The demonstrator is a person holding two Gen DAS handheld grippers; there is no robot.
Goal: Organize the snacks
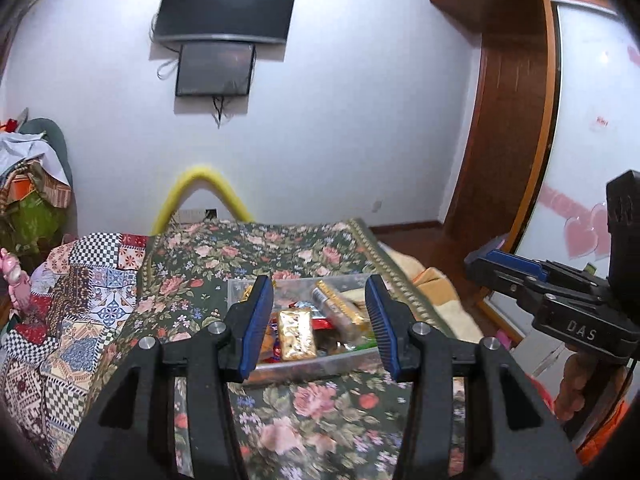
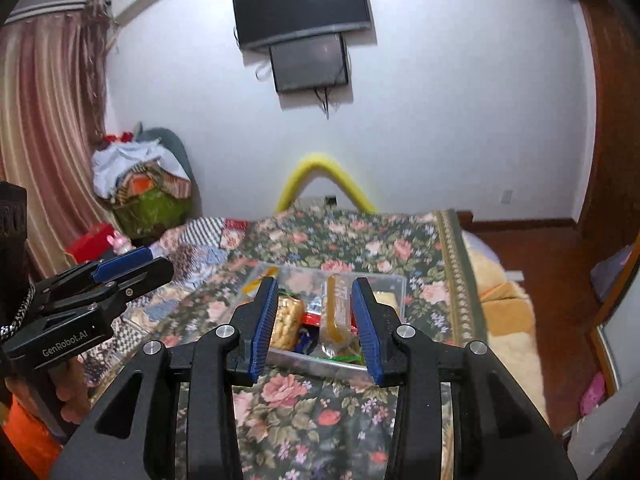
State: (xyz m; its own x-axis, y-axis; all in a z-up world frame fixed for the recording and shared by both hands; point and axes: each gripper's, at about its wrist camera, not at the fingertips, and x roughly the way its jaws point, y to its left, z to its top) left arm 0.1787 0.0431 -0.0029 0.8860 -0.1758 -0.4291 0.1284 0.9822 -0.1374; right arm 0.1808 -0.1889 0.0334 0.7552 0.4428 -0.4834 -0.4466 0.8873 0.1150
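A clear plastic box (image 1: 304,366) full of snack packets stands on the floral bedcover; it also shows in the right wrist view (image 2: 320,364). Inside are a gold-wrapped biscuit packet (image 1: 296,334), a tilted tan packet (image 1: 338,306), a packet of round biscuits (image 2: 286,322) and a tall orange packet (image 2: 336,308). My left gripper (image 1: 318,324) is open and empty, held above and short of the box. My right gripper (image 2: 316,322) is open and empty, also hovering before the box. Each gripper shows in the other's view, the right one (image 1: 504,268) and the left one (image 2: 132,264).
The floral cover (image 1: 280,420) lies over a patchwork quilt (image 1: 72,312) at the left. A yellow foam arch (image 1: 204,192) stands at the bed's far end. The bed's right edge drops to a wooden floor (image 2: 552,280). A wardrobe (image 1: 516,120) stands at the right.
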